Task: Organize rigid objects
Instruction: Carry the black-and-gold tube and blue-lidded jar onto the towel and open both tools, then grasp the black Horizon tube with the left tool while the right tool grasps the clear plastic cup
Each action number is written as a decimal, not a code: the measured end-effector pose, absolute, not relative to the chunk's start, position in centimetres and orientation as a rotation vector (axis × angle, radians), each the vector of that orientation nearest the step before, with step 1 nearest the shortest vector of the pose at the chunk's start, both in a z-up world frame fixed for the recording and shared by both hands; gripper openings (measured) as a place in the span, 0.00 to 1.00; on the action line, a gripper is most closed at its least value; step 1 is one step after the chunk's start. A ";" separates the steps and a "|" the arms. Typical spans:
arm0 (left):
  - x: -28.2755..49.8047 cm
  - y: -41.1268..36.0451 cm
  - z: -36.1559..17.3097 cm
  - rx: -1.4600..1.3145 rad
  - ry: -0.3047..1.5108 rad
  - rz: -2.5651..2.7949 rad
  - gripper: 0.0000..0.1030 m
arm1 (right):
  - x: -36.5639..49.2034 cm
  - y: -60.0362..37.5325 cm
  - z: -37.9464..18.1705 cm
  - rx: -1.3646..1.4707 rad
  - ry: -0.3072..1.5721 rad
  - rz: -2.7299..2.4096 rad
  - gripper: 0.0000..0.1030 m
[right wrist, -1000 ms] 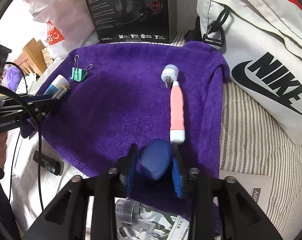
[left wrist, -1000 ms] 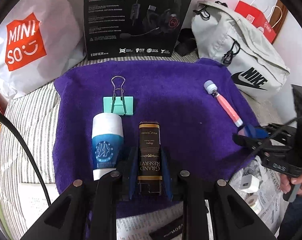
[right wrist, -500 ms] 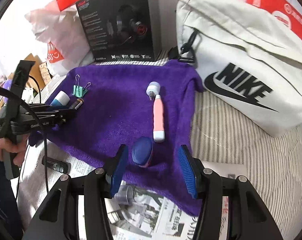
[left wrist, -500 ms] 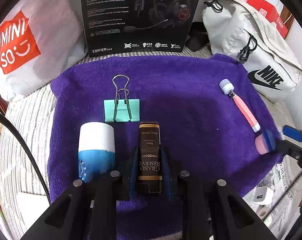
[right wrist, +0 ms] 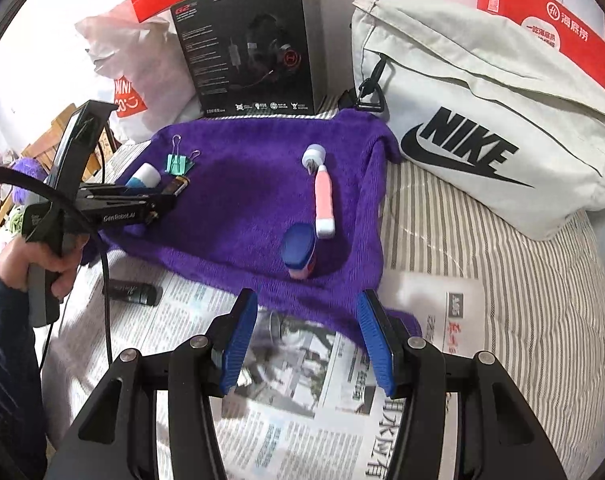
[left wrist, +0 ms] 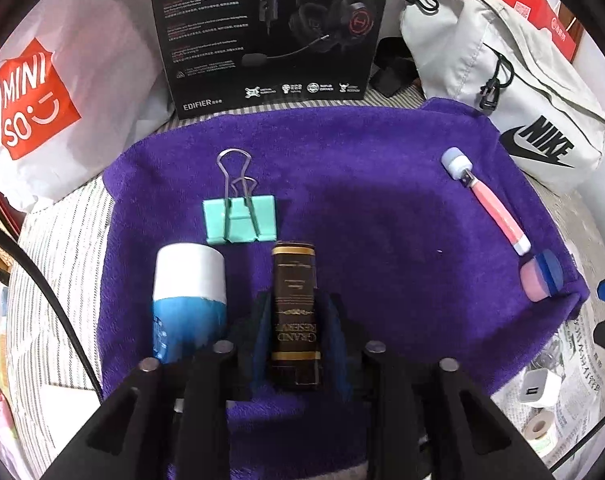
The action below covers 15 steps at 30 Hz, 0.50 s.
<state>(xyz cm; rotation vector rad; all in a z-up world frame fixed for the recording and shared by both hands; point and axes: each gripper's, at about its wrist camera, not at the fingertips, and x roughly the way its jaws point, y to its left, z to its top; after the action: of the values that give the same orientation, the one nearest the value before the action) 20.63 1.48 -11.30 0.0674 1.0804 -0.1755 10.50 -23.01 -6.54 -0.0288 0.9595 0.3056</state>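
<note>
Seen from the left wrist camera, the left gripper (left wrist: 296,332) is closed on a slim dark box printed "GRAND RESERVE" (left wrist: 295,312), its blue pads pressed against both long sides while the box lies lengthwise on a purple towel (left wrist: 362,208). Just left of the box lies a blue-and-white tube (left wrist: 188,296); a mint-green binder clip (left wrist: 240,220) rests just beyond both, its wire handles pointing away from the camera. Well apart on the towel's right side, a pink-handled tool with a pale round head (left wrist: 484,200) lies diagonally, and a pink-and-blue capped item (left wrist: 540,276) sits beside its near end, close to the towel's edge. A black headset carton (left wrist: 270,32), a white MINISO bag (left wrist: 50,92) and a grey Nike bag (left wrist: 510,92) stand behind the towel.

From the right wrist camera, the right gripper (right wrist: 308,344) is spread wide and holds nothing, hovering over newspaper (right wrist: 302,400) at the towel's (right wrist: 242,200) near edge. The blue-capped item (right wrist: 300,250) stands on the towel just ahead of the jaws, touching none of them, with the pink tool (right wrist: 322,196) beside it. At left, a hand (right wrist: 42,264) grips the other gripper's handle, its tip (right wrist: 170,196) reaching onto the towel next to the tube (right wrist: 144,176) and the clip (right wrist: 178,164). A dark cylinder (right wrist: 132,292) lies on the newspaper below it.
</note>
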 end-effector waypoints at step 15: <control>14.8 0.8 -7.4 0.090 1.012 -0.204 0.42 | 7.7 -19.8 -8.1 -0.081 0.986 0.408 0.51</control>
<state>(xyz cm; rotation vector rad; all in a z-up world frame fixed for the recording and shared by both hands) 14.82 0.79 -7.37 0.0900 1.0120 -0.2037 7.68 -19.82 -8.06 -0.0806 0.9865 0.4077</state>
